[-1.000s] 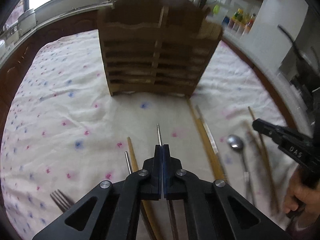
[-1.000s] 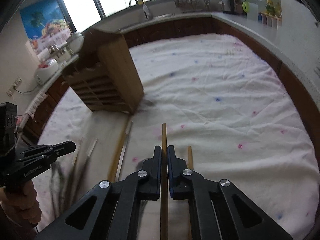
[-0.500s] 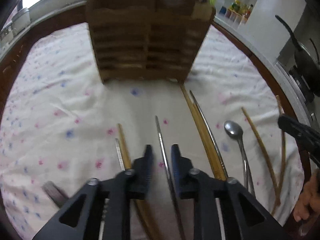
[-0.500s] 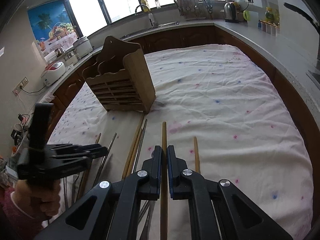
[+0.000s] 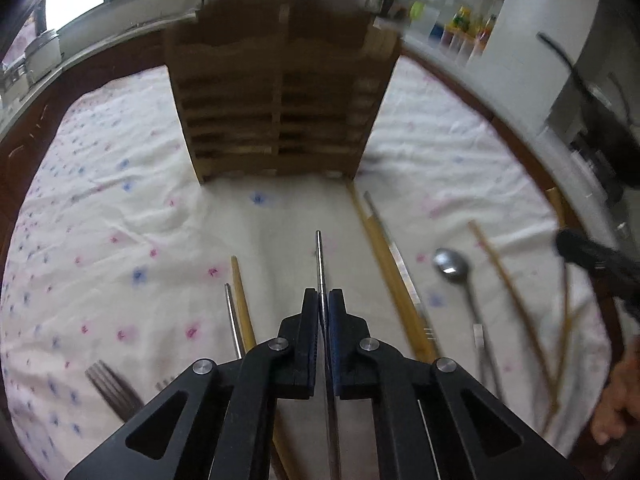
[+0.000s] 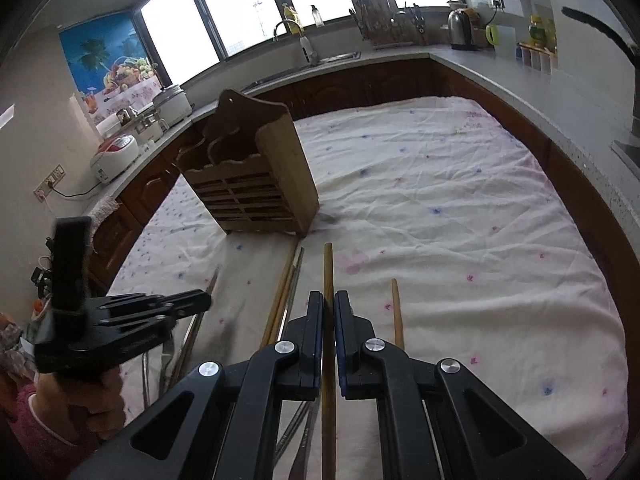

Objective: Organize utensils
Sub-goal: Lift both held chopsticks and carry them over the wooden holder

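A wooden slatted utensil holder stands on the flowered cloth; it also shows in the right wrist view. My left gripper is shut on a thin metal chopstick that points toward the holder. My right gripper is shut on a wooden chopstick, held above the cloth. The left gripper also shows in the right wrist view, low at the left. Loose wooden chopsticks, a metal spoon and a fork lie on the cloth.
A wooden and a metal chopstick lie left of my left gripper. Another wooden chopstick lies right of my right gripper. The white flowered cloth covers the table. Kitchen counters with appliances ring it.
My left gripper opened half a second ago and has shut again on the metal chopstick. The right gripper has kept hold of the wooden chopstick and risen.
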Motion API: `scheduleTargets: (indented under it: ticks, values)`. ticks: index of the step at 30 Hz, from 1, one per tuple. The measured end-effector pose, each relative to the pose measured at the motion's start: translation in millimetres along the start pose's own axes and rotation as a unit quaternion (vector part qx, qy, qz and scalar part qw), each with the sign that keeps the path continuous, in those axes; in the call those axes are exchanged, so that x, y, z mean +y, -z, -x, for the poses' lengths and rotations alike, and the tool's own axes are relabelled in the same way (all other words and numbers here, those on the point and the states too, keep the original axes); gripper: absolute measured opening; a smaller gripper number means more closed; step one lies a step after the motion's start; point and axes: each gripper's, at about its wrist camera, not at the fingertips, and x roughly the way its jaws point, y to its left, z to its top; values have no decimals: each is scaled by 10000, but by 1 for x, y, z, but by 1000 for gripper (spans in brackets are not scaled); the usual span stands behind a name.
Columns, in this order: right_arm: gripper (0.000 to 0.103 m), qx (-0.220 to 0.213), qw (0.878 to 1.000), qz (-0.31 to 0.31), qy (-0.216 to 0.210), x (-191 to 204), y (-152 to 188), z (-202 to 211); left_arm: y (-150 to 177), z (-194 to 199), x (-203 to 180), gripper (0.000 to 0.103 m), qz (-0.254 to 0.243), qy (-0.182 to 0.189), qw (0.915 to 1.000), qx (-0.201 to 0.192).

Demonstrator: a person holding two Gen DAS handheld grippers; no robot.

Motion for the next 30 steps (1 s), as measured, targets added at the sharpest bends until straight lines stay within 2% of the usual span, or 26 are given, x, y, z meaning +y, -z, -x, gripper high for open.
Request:
scheduleTargets:
  ticks: [7, 13, 25, 30]
  values:
    - [6, -212, 9997, 156, -30, 15, -8, 19, 9, 80, 3, 3, 79, 376, 9963, -764]
    - [6, -495, 9984, 281, -7, 29, -20, 39, 24, 138, 26, 3, 230, 555, 9902, -1260]
    - [6, -975, 9944, 396, -21, 45, -46, 59, 37, 174, 44, 3, 455, 593, 9814, -1770]
    - [6, -1139, 9927, 384, -70, 49, -57, 62, 31, 179, 49, 3, 510, 596, 9781, -1928]
